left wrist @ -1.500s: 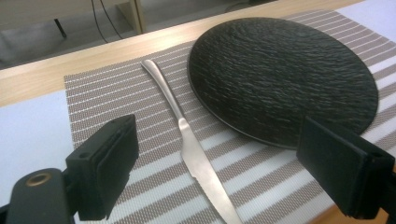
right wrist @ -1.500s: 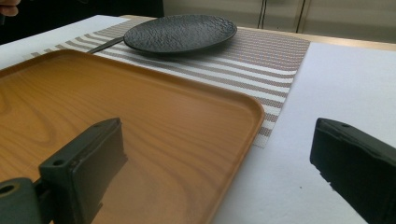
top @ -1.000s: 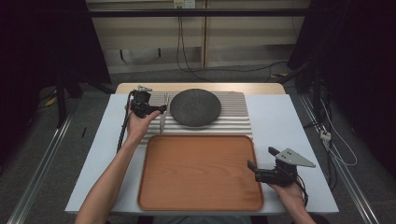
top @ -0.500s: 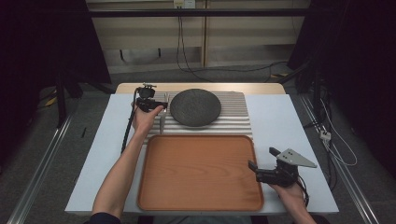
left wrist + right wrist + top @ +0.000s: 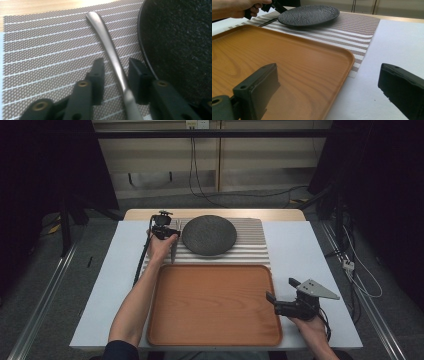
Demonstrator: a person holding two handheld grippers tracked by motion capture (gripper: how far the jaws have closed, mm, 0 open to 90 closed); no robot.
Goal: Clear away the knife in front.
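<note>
A metal utensil lies on a striped placemat, just left of a dark round plate; I see its curved handle, and its working end is hidden under the gripper. My left gripper points down over it with the handle between the jaws, which have just been closing. The handle lies against the right-hand pad, and a gap remains at the other. From above, the left gripper sits at the plate's left edge. My right gripper rests open beside the wooden tray.
The placemat lies behind the tray on a white table cover. In the right gripper view the tray's corner lies between the wide jaws, with the plate and the left hand's gripper beyond.
The left hand has moved a little farther up the table beside the plate and sunk onto the placemat. The right hand and its gripper have not moved.
</note>
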